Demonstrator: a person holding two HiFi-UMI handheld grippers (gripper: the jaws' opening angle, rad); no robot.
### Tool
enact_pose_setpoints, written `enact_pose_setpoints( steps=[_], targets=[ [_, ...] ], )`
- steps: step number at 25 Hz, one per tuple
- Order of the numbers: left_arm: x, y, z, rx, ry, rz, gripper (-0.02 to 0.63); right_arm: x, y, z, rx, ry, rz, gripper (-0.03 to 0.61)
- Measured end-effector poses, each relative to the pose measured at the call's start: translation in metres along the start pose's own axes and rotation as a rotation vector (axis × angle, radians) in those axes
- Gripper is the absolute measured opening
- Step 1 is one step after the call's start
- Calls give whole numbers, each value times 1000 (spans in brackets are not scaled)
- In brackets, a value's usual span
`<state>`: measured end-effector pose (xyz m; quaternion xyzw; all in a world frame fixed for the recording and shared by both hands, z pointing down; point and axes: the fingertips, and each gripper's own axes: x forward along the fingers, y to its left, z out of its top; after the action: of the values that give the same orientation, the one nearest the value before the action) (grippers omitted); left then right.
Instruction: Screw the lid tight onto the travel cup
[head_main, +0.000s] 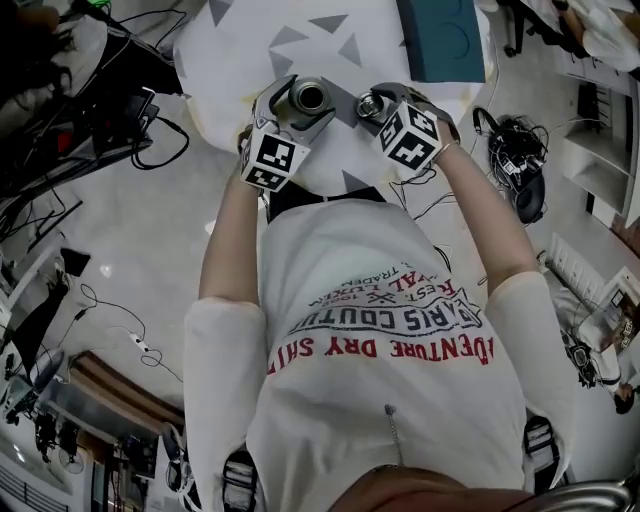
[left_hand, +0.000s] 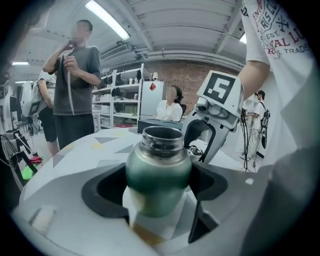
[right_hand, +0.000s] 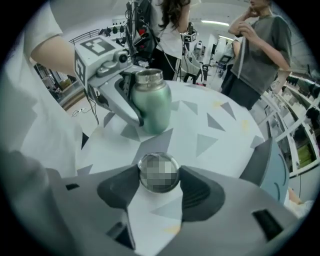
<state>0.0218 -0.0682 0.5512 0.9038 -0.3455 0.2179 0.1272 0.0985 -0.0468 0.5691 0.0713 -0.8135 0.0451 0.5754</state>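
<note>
The left forearm (head_main: 228, 230) and right forearm (head_main: 490, 220) reach forward side by side. The left gripper (head_main: 300, 103) tilts gently down, jaws clamped on the cup (left_hand: 158, 175). The right gripper (head_main: 375, 105), just right of it, points steeply down, jaws pinching the lid (right_hand: 159, 172).

At the table's (head_main: 240, 45) near edge the travel cup (left_hand: 157, 170) stands within the left gripper (head_main: 302, 110), the lid (head_main: 371, 104) just right of it within the right gripper (right_hand: 159, 179), and a box (head_main: 440, 35) lies far right.
</note>
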Motion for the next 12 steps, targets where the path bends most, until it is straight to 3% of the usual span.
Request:
enact_pose_setpoints(
  steps=[12],
  targets=[
    [2, 0, -1, -1, -19, -30, 379, -73, -12, 92, -13, -196, -19, 260]
  ],
)
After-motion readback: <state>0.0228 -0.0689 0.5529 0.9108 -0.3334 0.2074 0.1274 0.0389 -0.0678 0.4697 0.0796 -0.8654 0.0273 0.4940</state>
